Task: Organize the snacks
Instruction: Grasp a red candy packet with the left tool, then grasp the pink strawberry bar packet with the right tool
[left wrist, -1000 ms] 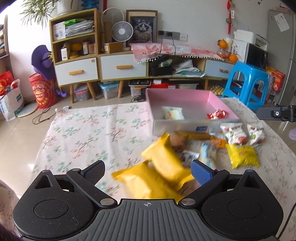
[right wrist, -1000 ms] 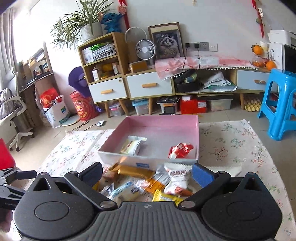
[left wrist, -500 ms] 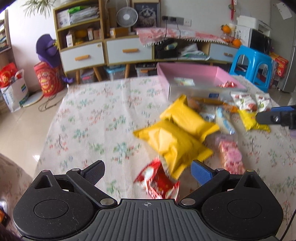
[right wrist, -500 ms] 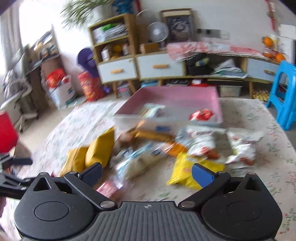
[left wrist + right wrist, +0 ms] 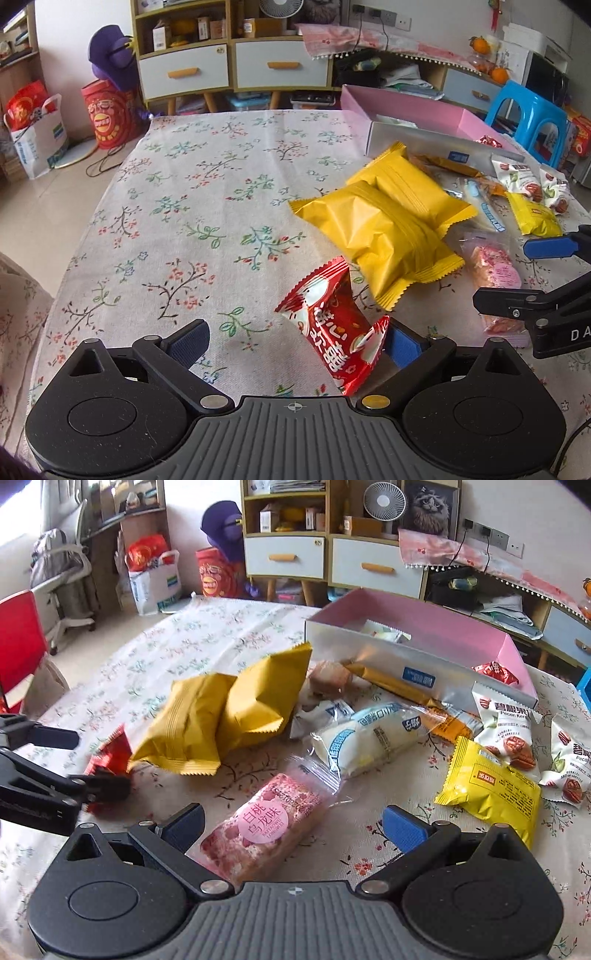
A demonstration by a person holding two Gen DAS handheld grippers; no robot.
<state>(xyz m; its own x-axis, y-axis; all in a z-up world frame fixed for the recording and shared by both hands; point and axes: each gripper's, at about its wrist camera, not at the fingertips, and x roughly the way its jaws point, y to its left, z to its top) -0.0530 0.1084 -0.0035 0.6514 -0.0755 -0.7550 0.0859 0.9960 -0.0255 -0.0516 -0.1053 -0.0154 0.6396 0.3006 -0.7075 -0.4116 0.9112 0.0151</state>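
Observation:
A pink box point(image 5: 424, 110) stands at the far right of the floral table; it also shows in the right wrist view point(image 5: 436, 635), with a white packet and a red packet inside. Snacks lie in a heap before it. My left gripper point(image 5: 295, 341) is open, with a red snack packet point(image 5: 332, 321) lying between its fingers, against the right one. My right gripper point(image 5: 293, 825) is open around a pink cake packet point(image 5: 266, 823). Two big yellow packets point(image 5: 388, 218) lie beyond the red one.
A white bread packet point(image 5: 369, 734), a small yellow packet point(image 5: 495, 790), pecan packets point(image 5: 506, 727) and a gold bar point(image 5: 391, 683) lie near the box. A blue stool point(image 5: 532, 118) and a cabinet point(image 5: 229, 70) stand behind the table. A red chair point(image 5: 18, 638) is at left.
Both grippers have pulled back and dropped low over the table's near side. The red packet now lies between the left fingers and the pink cake packet between the right fingers.

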